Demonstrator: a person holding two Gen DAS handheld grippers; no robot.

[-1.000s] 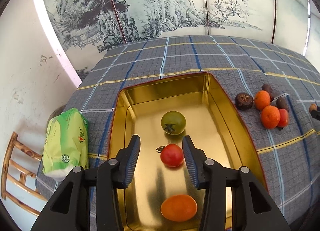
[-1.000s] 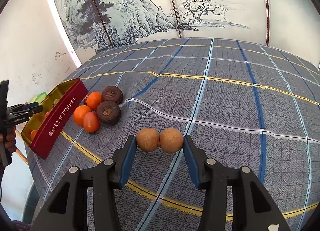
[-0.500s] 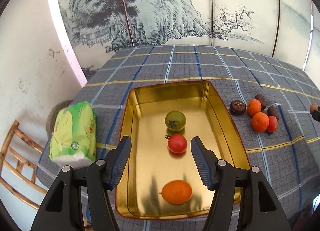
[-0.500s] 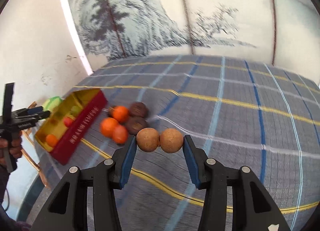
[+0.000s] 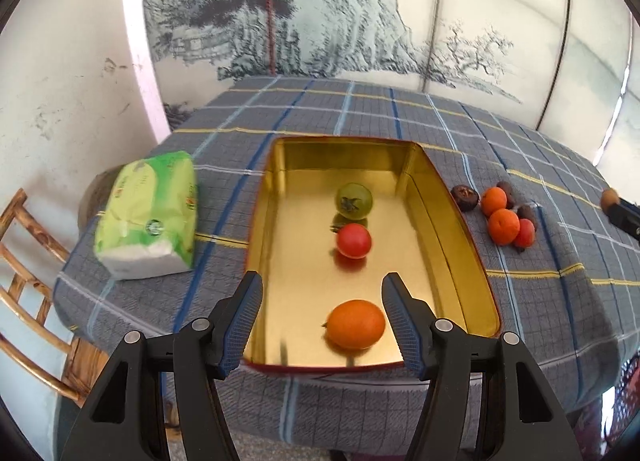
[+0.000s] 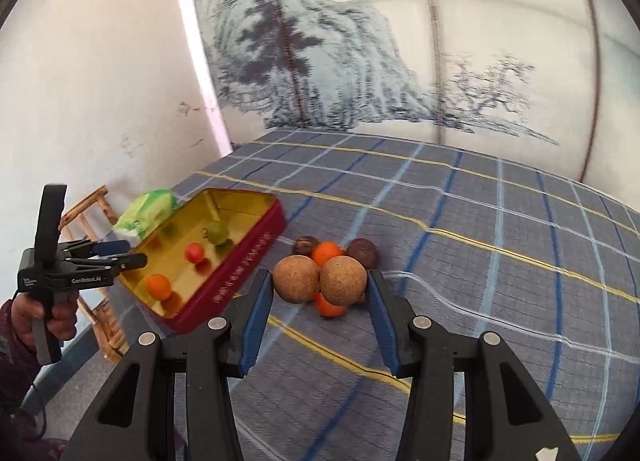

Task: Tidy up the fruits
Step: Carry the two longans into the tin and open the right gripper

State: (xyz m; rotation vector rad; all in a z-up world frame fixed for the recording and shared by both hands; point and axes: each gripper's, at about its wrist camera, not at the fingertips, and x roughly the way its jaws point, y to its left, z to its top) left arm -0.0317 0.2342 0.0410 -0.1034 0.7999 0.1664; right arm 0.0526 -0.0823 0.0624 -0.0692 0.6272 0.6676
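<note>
A gold tin tray [image 5: 452, 213] on the checked cloth holds a green tomato [image 5: 353, 200], a red tomato [image 5: 353, 240] and an orange [image 5: 355, 324]. My left gripper [image 5: 322, 279] hovers open over the tray's near end, with nothing between its pads. My right gripper [image 6: 319, 277] is shut on two brown round fruits [image 6: 343, 280], held side by side above the cloth. Behind them lies a pile of oranges [image 6: 327, 252] and dark fruits [image 6: 362, 253]. The tray's red wall [image 6: 240, 273] stands to the left, with the left gripper [image 6: 128, 254] over it.
A green tissue pack [image 5: 150, 217] lies left of the tray near the table's edge. A wooden chair [image 5: 24, 261] stands beside that edge. A person's hand [image 6: 40, 313] holds the left gripper. A painted screen [image 5: 360, 21] closes the back.
The left gripper's jaws widened and it drew back from the red tomato. The right gripper rose off the cloth with the two brown fruits and swung toward the pile and tray.
</note>
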